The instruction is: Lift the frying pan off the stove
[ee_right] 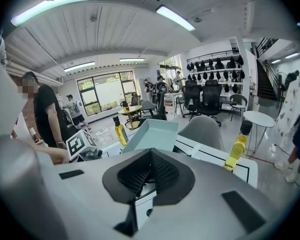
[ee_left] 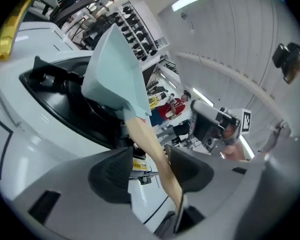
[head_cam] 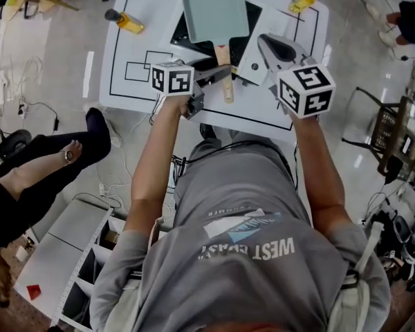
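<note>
The pale teal rectangular frying pan [head_cam: 213,9] sat upper centre in the head view on the black stove [ee_left: 60,104], apparently unlifted. The left tool [ee_left: 152,168] stood with jaws apart around the pan's wooden handle [ee_left: 145,139], not clamped. The right tool [ee_right: 149,176] was closed and empty, so gripping and lifting remained.

The frying pan [head_cam: 213,7] lies on the stove [head_cam: 181,32], between the left bottle [head_cam: 125,21] and the right bottle [head_cam: 303,1].

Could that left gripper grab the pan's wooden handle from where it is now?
Probably yes. The wooden handle of the frying pan already runs between the open jaws of the left gripper, with nothing else between them. The pan sits on the stove, so closing should catch it.
</note>
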Demonstrator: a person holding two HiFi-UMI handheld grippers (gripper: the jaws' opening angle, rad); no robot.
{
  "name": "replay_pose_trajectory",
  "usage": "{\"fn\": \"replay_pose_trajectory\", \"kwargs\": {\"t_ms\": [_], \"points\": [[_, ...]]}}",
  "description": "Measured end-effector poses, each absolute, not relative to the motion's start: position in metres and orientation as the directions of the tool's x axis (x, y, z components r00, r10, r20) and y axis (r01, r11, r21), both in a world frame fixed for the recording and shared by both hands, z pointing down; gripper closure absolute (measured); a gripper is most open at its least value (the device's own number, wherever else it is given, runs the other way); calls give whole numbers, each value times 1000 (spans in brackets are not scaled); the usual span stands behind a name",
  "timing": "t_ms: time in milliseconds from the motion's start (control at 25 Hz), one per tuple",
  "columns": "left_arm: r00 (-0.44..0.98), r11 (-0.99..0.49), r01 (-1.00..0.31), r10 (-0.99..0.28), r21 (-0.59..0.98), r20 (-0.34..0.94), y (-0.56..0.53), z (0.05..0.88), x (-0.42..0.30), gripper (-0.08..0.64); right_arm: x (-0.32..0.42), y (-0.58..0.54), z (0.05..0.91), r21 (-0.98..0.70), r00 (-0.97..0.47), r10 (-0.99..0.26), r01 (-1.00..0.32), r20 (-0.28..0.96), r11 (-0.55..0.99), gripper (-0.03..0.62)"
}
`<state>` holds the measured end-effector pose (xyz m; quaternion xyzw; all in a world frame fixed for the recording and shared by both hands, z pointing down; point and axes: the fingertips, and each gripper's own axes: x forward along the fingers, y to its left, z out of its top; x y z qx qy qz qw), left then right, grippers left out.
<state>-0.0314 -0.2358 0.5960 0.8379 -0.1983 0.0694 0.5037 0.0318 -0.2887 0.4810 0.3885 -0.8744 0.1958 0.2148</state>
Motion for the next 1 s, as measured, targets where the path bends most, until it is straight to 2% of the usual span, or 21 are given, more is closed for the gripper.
{"fn": "replay_pose_trajectory", "kwargs": {"t_ms": [120,320,720,1000], "points": [[927,-367,-350,-266,862,263,-231,595,-23,404,34,-287,482,-167,-602,-595,-764,532,623,581],[930,-227,-229,-338,947,144,-230,591,-19,440,41,-286,486,-170,-592,-602,-774,536,610,581],[919,-167,-164,-383,972,89,-223,574,-22,437,50,-284,488,-169,-580,-609,-784,542,597,581],[913,-204,-226,-385,952,135,-219,572,-28,434,51,-287,482,-158,-573,-620,-789,535,593,581]]}}
